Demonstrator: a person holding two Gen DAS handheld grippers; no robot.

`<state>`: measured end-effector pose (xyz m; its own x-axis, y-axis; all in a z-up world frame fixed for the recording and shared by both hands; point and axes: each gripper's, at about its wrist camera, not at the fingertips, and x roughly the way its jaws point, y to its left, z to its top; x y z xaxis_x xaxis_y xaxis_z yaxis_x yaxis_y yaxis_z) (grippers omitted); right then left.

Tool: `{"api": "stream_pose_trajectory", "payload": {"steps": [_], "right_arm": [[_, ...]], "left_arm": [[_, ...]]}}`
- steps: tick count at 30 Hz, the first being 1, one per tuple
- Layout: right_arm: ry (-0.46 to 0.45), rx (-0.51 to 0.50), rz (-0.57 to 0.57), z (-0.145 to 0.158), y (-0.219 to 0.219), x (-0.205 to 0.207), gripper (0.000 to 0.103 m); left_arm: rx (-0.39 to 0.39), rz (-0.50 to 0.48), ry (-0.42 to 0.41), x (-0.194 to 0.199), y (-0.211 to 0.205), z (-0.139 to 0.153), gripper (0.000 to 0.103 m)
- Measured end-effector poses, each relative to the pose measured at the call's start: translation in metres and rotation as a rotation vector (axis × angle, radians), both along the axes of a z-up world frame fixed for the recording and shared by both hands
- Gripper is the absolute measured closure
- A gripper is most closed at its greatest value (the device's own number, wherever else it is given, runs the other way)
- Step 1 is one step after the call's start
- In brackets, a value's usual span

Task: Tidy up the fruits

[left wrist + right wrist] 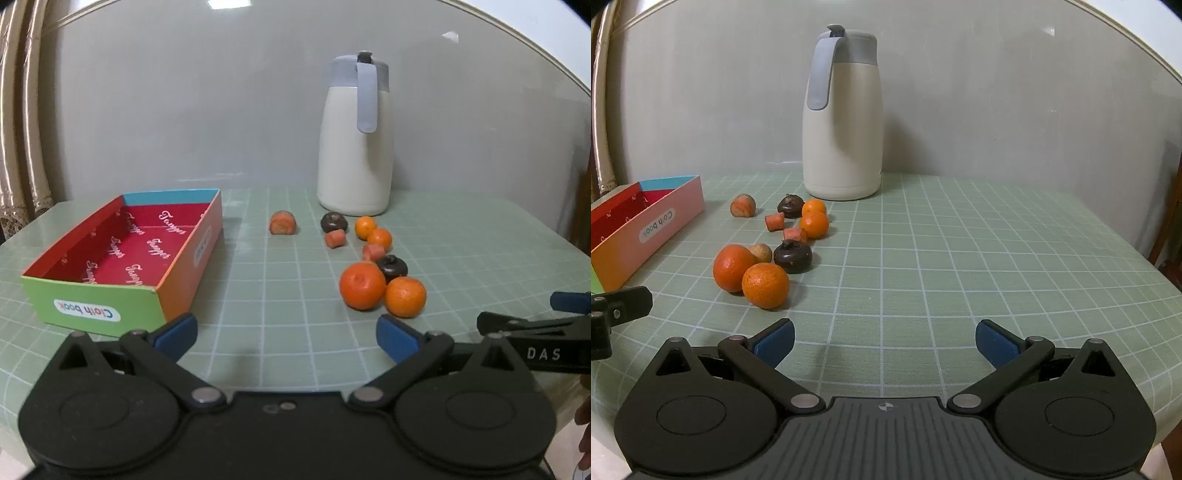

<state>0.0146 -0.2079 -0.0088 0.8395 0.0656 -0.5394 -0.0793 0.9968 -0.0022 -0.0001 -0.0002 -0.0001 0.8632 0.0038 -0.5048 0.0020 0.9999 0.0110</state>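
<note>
— Green grid table (pixel 960 258), white jug (pixel 844 122) at the back; how far along?

— I haven't started. My cardboard box (pixel 92 295) sits empty on the left; every orange (pixel 362 286), dark fruit (pixel 394 267) and small piece lies loose right of it.

— Grippers?

— My left gripper (pixel 286 334) and right gripper (pixel 884 341) both gape wide, holding nothing.

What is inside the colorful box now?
The box holds no fruit on the red floor that shows. Its near green wall hides the closest strip of floor, so that part cannot be checked.
</note>
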Motion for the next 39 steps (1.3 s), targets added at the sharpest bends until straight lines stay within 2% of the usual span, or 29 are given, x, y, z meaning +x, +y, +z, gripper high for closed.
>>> {"api": "stream_pose_trajectory", "payload": {"steps": [39], "right_arm": [[-0.003,-0.003,-0.003,-0.0001,-0.0009,0.0003,0.0]], "left_arm": [[0.02,0.007,-0.005,0.0013,0.002,-0.0003,0.006]]}}
